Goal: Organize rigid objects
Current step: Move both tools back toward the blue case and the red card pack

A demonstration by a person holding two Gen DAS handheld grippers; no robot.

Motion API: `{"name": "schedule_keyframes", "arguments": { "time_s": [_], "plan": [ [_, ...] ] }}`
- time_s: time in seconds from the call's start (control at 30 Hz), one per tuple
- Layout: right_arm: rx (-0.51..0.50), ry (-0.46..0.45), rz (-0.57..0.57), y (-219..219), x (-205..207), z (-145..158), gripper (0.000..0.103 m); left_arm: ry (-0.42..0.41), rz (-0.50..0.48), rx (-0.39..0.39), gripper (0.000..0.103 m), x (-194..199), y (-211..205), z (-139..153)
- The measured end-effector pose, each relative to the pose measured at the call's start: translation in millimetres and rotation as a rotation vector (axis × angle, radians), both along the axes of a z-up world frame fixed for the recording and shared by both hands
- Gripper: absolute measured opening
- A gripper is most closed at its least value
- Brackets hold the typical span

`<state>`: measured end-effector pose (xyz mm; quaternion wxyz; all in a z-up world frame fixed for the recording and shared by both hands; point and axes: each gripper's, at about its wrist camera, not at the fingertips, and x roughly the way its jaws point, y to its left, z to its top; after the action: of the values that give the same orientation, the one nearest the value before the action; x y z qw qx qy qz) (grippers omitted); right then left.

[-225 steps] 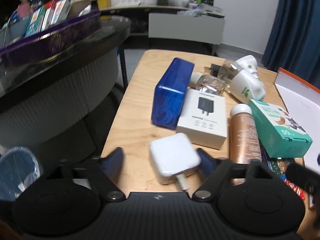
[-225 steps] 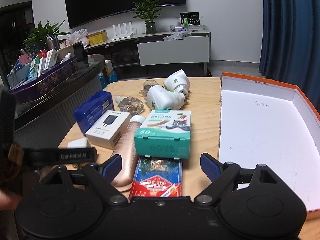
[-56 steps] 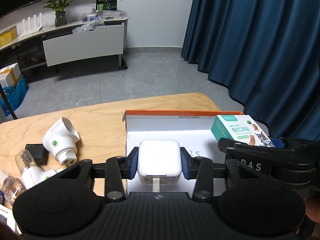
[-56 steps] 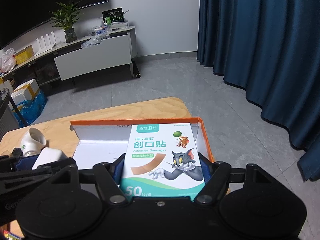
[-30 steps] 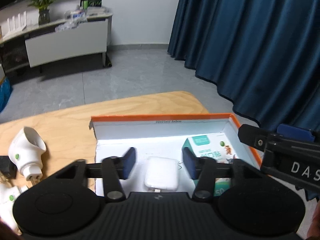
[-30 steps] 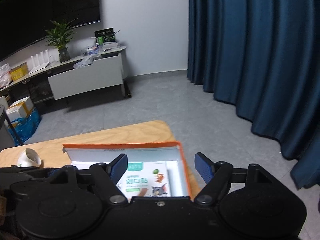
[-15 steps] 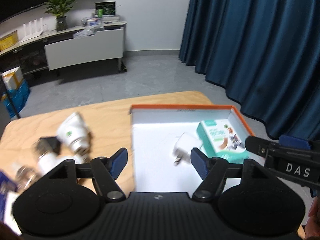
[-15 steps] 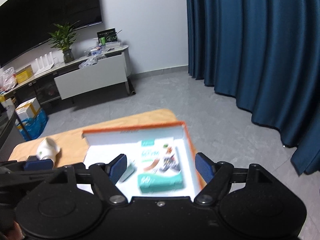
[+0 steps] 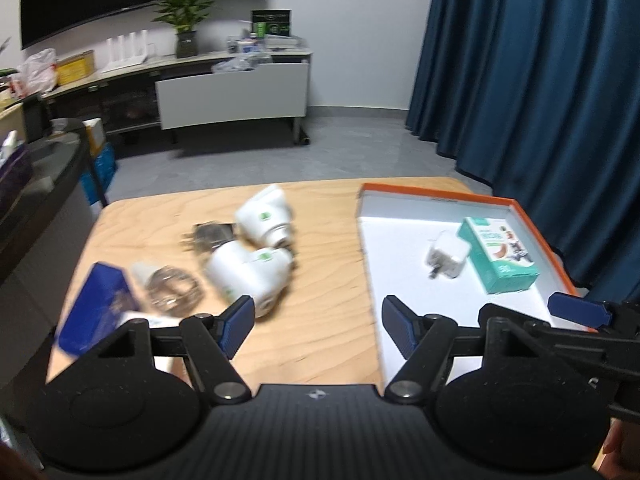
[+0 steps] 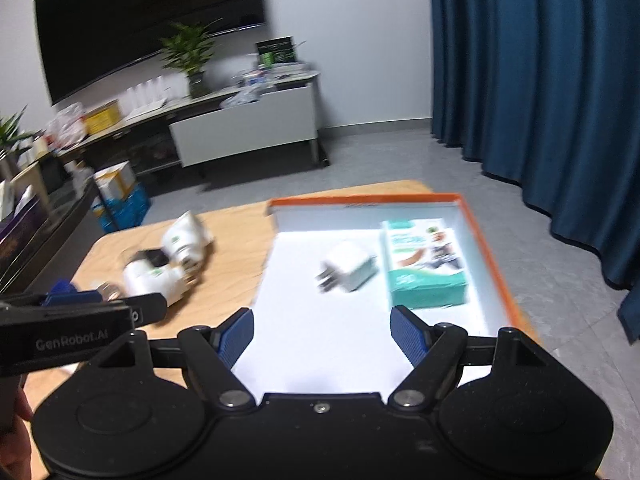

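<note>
Light wooden table (image 9: 328, 280) with rounded corners, grain visible, sits on a grey tiled floor (image 9: 360, 140). Orange-rimmed shallow box (image 9: 532, 220) with white inside lies on the table's right part. Inside it, toward the far right: white charger plug (image 9: 447, 258), prongs pointing toward the camera, just beside a teal bandage box (image 9: 500, 260) lying flat near the box's right wall. The two look close; contact cannot be told.

Outside the box, on the bare wood to the left: two white plug-in diffusers (image 9: 250, 266) bunched together, a small black adapter (image 9: 210, 234) behind them, a clear glass bottle (image 9: 172, 290) lying on its side, a blue box (image 9: 96, 312) at the near left edge. All blurred by motion.

Left gripper (image 9: 316, 326): jaws spread, nothing between them, bare wood and the box's left edge below. Right gripper (image 10: 322, 338): jaws spread wide, empty, over the box's white floor, short of the charger and bandage box.

Room: dark blue curtain (image 9: 540, 60) along the right, white wall, large dark screen (image 10: 140, 12) on the wall, potted plant (image 9: 184, 12) on a long low cabinet (image 9: 232, 92) cluttered with small items. Dark curved counter (image 9: 36, 184) at far left.
</note>
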<state>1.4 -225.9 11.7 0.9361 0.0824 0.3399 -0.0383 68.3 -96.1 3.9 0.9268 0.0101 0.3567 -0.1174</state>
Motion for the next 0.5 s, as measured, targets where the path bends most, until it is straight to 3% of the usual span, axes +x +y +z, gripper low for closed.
{"name": "schedule_keyframes", "arguments": {
  "time_s": [0.5],
  "plan": [
    [-0.015,0.013,0.161,73.6,-11.2,-12.9,0.089,-0.026,0.136,0.013,0.073,-24.2,73.0,-8.6]
  ]
}}
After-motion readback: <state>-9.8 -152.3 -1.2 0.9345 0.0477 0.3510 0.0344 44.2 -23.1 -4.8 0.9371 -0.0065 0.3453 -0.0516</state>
